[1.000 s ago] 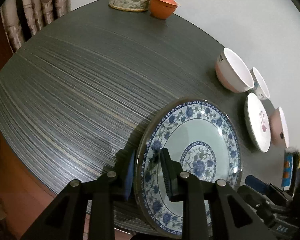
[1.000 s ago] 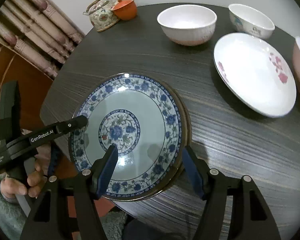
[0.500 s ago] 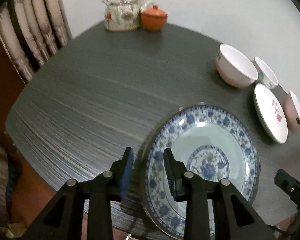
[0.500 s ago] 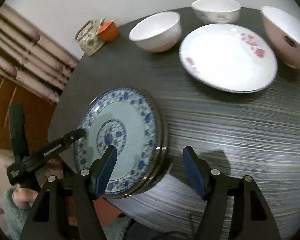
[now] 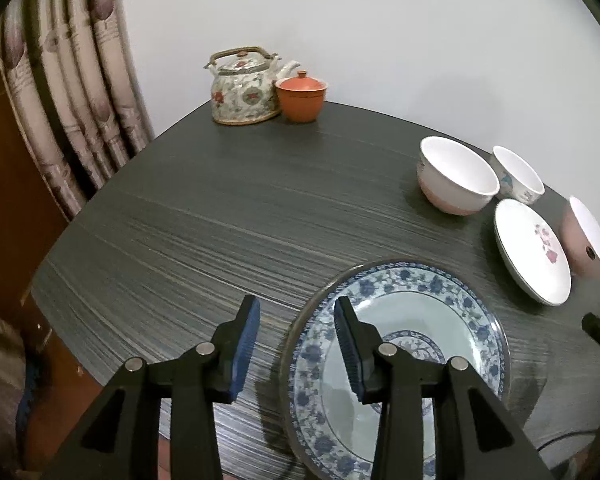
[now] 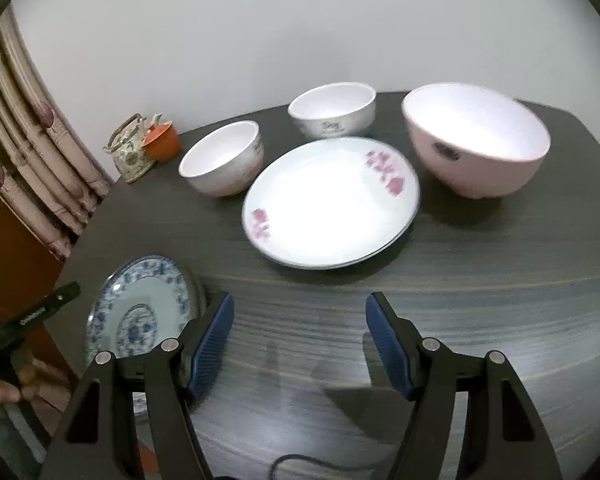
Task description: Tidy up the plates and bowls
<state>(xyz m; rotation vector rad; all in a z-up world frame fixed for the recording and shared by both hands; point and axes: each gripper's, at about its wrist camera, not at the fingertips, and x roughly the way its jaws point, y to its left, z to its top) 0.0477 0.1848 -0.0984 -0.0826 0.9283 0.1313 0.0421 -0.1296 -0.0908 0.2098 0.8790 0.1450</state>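
Observation:
A blue-and-white patterned plate [image 5: 420, 320] lies on top of another plate near the table's front edge. My left gripper [image 5: 296, 344] straddles its left rim: the right finger is over the plate and the left finger is over bare table. Its jaws are opening and the pads are clear of the rim. My right gripper [image 6: 300, 336] is open above bare table, with nothing between its fingers. The blue plate [image 6: 140, 312] is to its left. Beyond it is a white plate with pink flowers [image 6: 332, 200].
Two white bowls [image 6: 224, 160] [image 6: 332, 112] and a larger pink bowl [image 6: 476, 140] stand behind the white plate on the dark table [image 5: 220, 240]. A floral teapot [image 5: 244, 88] and an orange lidded cup [image 5: 300, 96] are at the far edge, and a curtain [image 5: 72, 100] hangs to the left.
The left jaws have spread apart off the blue plate's rim, and the hand has lifted and tilted up. The right gripper has swung right, from over the blue plate toward the white plate.

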